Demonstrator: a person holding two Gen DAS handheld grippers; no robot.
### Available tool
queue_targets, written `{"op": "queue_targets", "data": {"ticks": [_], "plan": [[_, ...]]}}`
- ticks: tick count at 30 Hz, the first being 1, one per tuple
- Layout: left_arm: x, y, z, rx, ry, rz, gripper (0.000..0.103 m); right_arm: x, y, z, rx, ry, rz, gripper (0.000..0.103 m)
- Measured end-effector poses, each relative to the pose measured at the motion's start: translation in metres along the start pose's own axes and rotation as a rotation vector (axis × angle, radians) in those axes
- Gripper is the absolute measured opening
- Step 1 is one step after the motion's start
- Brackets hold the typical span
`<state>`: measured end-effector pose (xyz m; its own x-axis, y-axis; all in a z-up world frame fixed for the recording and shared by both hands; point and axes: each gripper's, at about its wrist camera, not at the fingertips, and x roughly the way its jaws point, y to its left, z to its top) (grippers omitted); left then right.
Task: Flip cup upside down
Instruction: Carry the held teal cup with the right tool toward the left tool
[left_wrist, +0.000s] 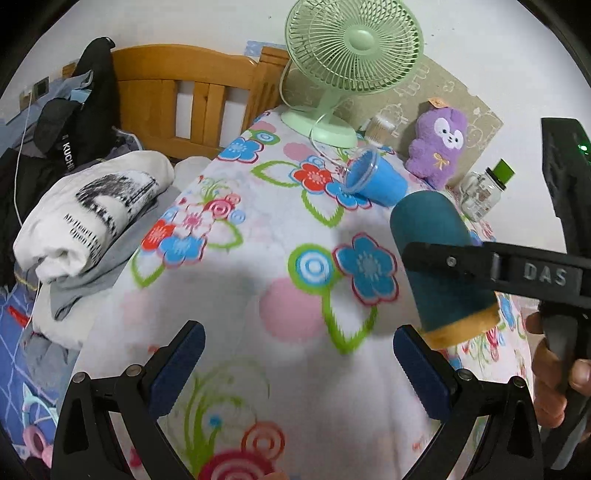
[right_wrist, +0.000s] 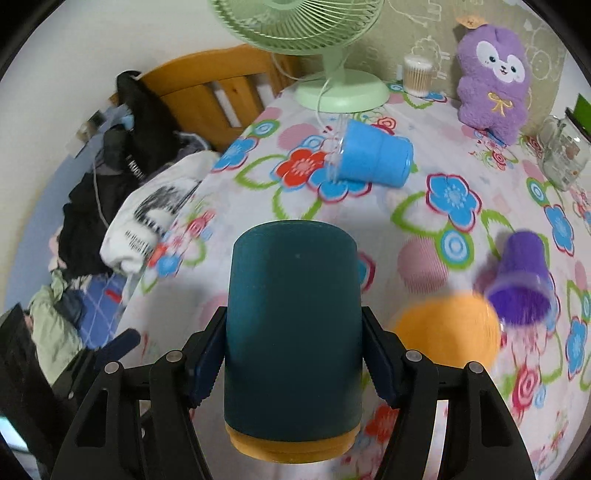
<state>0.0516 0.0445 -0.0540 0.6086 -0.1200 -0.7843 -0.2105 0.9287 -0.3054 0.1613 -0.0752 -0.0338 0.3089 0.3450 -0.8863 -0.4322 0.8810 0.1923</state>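
Observation:
My right gripper (right_wrist: 293, 365) is shut on a dark teal cup (right_wrist: 293, 325) with an orange rim band. It holds the cup above the flowered tablecloth (right_wrist: 454, 206), rim toward the camera and closed base pointing away. In the left wrist view the same cup (left_wrist: 439, 258) hangs at the right, clamped by the right gripper's black finger (left_wrist: 436, 258). My left gripper (left_wrist: 299, 354) is open and empty, low over the cloth to the left of the cup.
A blue cup (right_wrist: 373, 157) lies on its side near the green fan (right_wrist: 343, 92). A purple cup (right_wrist: 522, 280) lies tipped by an orange object (right_wrist: 447, 332). A purple plush (right_wrist: 493, 74), glass jar (right_wrist: 561, 155) and cotton swabs (right_wrist: 417, 74) stand behind. Bed and clothes (left_wrist: 92, 206) lie left.

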Motion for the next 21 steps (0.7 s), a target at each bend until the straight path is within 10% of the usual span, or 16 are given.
{"op": "queue_targets", "data": {"ticks": [21], "plan": [[-0.053, -0.017, -0.078, 0.05, 0.015, -0.019, 0.103, -0.075, 0.014, -0.111, -0.006, -0.098, -0.028, 0.07]]}}
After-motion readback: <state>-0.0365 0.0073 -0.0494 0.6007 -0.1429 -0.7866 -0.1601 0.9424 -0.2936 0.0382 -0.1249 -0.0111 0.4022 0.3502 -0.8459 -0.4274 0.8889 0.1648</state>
